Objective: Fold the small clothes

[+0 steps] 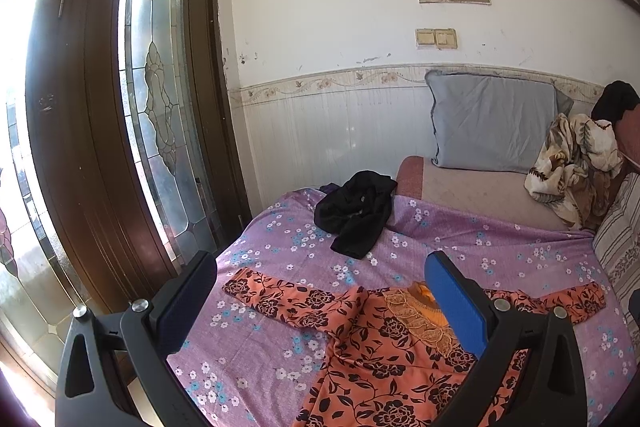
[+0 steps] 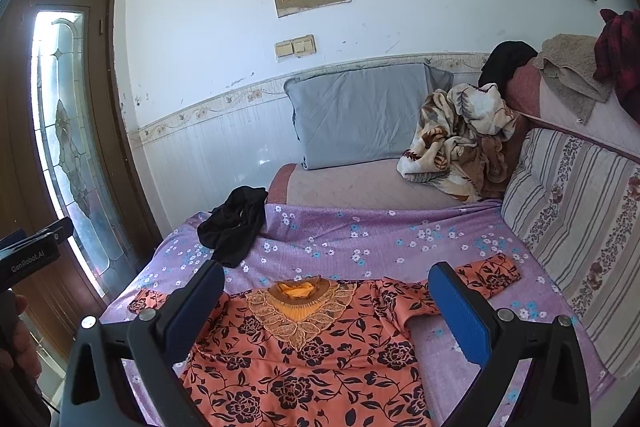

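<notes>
I see: orange floral top (image 2: 320, 359) spread flat on the near bed (image 2: 400, 239); black garment (image 2: 234, 223) far left. Left gripper (image 1: 320, 307) and right gripper (image 2: 326, 311) both spread, empty, above it.

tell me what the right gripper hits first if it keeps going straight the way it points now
Probably the orange floral top, around its embroidered neckline, lying flat on the purple sheet. The right gripper is open above it; depth is uncertain.

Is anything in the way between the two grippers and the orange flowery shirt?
Nothing visible is. The orange shirt lies spread flat on the purple sheet, with the left gripper and right gripper open above it. The black garment lies farther back, apart.
</notes>
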Demonstrator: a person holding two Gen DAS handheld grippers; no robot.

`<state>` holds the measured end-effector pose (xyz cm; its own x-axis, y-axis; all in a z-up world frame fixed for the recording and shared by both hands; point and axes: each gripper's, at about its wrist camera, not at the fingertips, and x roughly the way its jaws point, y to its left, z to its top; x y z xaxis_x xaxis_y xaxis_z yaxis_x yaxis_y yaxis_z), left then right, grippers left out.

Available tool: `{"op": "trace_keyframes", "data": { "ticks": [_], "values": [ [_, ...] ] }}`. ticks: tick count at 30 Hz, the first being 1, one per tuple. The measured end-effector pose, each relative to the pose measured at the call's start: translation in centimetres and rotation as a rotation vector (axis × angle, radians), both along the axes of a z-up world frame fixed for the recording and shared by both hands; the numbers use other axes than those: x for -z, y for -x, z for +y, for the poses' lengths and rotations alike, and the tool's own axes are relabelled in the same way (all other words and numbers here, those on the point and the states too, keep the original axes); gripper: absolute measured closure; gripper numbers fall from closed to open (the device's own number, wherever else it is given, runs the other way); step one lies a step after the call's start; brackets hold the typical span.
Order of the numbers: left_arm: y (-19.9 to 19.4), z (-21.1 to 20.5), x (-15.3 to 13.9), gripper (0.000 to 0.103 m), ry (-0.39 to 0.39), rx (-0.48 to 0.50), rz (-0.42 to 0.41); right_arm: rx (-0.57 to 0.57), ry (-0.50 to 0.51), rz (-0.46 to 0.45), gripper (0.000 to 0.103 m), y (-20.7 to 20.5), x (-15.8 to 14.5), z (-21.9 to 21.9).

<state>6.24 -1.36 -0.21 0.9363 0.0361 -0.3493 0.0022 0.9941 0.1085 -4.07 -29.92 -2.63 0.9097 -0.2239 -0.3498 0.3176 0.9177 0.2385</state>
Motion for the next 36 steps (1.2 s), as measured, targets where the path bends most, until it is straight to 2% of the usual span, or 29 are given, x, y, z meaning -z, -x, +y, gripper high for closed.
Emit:
{"op": "trace_keyframes", "data": {
  "ticks": [17, 24, 28, 31, 34, 36],
  "values": [
    [-2.1, -1.7, 2.4, 0.0, -0.022, 0.003, 0.041, 0.014, -0.03, 0.04, 0.0, -2.2, 2.1, -1.8],
    [-5.2, -3.9, 5.8, 0.0, -0.059, 0.008, 0.123, 0.032, -0.083, 0.085, 0.0, -4.6, 5.5, -4.1],
    [-8.4, -6.2, 10.2, 0.0, -0.091, 0.018, 0.207, 0.082, -0.127, 0.131, 0.0, -6.4, 9.8, -7.2],
    [-11.6, -8.6, 15.7, 0.0, -0.121, 0.054, 0.302, 0.135, -0.206, 0.181, 0.0, -7.5, 14.4, -11.5],
    [-15.3, -11.3, 23.0, 0.0, -0.154, 0.119, 0.45, 0.213, -0.379, 0.243, 0.0, -7.6, 19.8, -18.1],
    [-17.4, -12.8, 28.1, 0.0, -0.154, 0.145, 0.579, 0.268, -0.513, 0.217, 0.0, -6.7, 23.1, -22.8]
  ]
}}
